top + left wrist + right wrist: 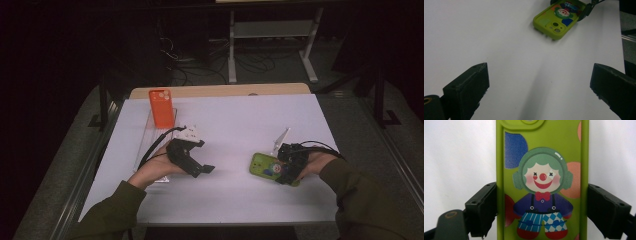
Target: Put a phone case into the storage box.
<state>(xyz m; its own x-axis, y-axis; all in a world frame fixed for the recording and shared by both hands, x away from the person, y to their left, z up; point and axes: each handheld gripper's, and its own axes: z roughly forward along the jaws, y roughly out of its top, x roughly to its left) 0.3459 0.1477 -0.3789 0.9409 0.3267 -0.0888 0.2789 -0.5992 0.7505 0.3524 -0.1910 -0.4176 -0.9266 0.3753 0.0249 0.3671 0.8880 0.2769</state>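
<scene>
So the green phone case (542, 182) with the clown print is lying flat on the white table (235, 195), camera cutout end pointing away from my right gripper (289, 170). In the right gripper view my 2 jaws sit on either long side of it, right up against the edges, so I'd say I'm pinching it across its width. From the high view it's on the right half of the table, near the front, tucked under my right hand (312, 164).

My left gripper (539, 87) is over on the left half, well apart from the case, jaws spread wide with just bare table between them. In its view the case shows at the top with the other gripper's black tip touching it.

Further back on the left there's an orange phone case (161, 107) standing upright at the far end of a clear tray (145, 145)
</scene>
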